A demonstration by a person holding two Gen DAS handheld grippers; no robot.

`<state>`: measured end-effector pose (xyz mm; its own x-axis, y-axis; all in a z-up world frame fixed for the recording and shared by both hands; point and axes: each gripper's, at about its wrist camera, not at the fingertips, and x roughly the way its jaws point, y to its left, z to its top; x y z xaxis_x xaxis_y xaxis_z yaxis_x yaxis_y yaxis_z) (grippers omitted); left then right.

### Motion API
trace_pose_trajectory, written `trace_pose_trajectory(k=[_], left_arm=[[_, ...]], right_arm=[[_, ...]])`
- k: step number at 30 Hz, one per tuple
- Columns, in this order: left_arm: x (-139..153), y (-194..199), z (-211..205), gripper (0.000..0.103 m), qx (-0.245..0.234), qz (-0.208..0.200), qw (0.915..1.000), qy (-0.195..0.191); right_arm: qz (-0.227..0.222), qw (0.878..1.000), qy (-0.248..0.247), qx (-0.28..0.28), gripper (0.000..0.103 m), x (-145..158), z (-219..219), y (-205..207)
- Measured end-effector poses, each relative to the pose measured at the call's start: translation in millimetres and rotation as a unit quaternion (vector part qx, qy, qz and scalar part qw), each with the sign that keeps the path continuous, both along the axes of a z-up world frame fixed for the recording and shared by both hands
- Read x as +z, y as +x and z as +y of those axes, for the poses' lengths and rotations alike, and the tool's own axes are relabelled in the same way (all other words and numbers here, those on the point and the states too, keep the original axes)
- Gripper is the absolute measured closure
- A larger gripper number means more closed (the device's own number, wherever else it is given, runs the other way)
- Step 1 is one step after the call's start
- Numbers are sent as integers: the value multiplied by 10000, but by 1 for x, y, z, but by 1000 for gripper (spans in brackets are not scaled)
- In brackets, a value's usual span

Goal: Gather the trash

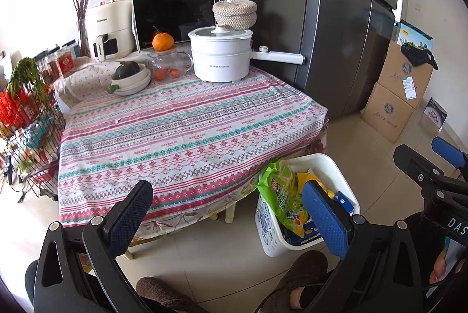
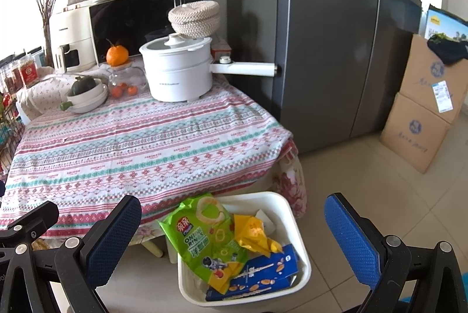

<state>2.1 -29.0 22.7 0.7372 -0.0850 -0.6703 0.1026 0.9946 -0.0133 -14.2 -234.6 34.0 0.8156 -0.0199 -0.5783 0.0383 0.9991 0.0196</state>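
A white trash bin stands on the floor at the table's near right corner. Inside lie a green onion-ring snack bag, a yellow wrapper and a blue snack box. My right gripper hangs open above and around the bin, nothing between its fingers. My left gripper is open too, over the table's front edge, its right finger in front of the bin. Part of the right gripper shows at the far right of the left wrist view.
The patterned tablecloth carries a white electric pot, a glass teapot with an orange, a bowl with a squash, an oven and an air fryer at the back. A grey fridge, cardboard boxes, a wire rack and the person's slippers surround it.
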Motion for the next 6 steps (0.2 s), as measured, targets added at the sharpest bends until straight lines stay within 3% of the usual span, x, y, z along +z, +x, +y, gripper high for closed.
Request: trace_pose_trajectory(k=[6], left_arm=[[-7, 8, 5, 0, -13, 119, 9998, -183]], right_arm=[[63, 10000, -20, 4, 0, -4, 4, 6]])
